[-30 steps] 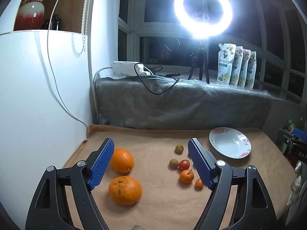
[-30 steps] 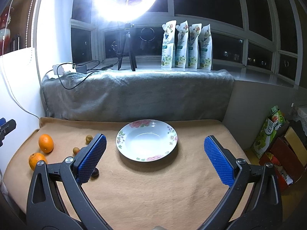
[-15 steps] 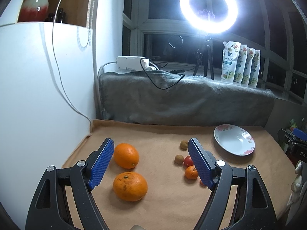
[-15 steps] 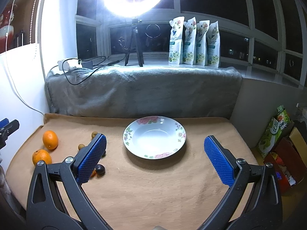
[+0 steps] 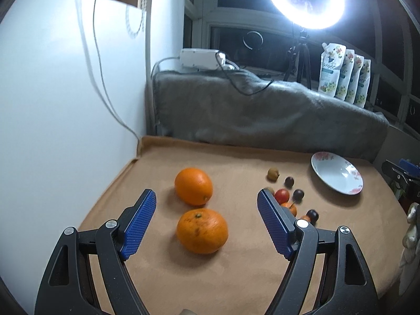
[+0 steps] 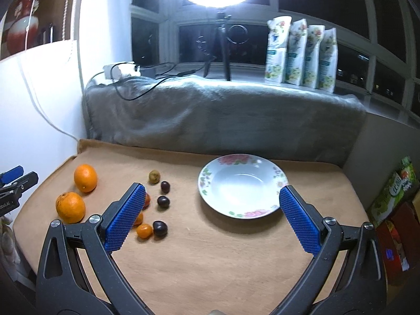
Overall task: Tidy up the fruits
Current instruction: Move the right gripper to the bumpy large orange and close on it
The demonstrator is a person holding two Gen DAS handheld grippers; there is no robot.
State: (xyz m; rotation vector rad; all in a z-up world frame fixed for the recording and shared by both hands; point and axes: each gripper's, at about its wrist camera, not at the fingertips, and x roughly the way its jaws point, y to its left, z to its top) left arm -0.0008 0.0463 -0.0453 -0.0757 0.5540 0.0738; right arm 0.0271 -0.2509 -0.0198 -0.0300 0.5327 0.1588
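Left gripper [image 5: 206, 224]: jaws spread wide, holding nothing, hovering over the table [image 5: 236, 275].
Between the left jaws: two oranges, the near orange [image 5: 202, 231] dimpled and faintly speckled, the far orange [image 5: 193, 186] smoother, just beyond it.
By the left gripper's right jaw: a red fruit [image 5: 282, 195], small orange fruits partly hidden behind the pad, three dark round fruits, one brownish fruit [image 5: 273, 174] farthest out.
Right gripper [image 6: 210, 219]: jaws spread wide, nothing between the pads.
Ahead of the right jaws: one white plate [image 6: 278, 173] with a flowered rim, nothing in it, lying flat.
By the right gripper's left jaw: the same small fruits; the kumquat [image 6: 144, 230] touches a dark fruit [image 6: 159, 228].
Count: two oranges, three dark fruits, one brownish, one red, two small orange ones, one plate.
Only in the right view: boxes [image 6: 393, 199] beside the table, and the left gripper's tip at the far left edge.
Only in the left view: the red fruit unobstructed.
Beyond: grey blanket [image 6: 223, 115], four pouches [image 6: 302, 55], ring light [image 5: 305, 0].
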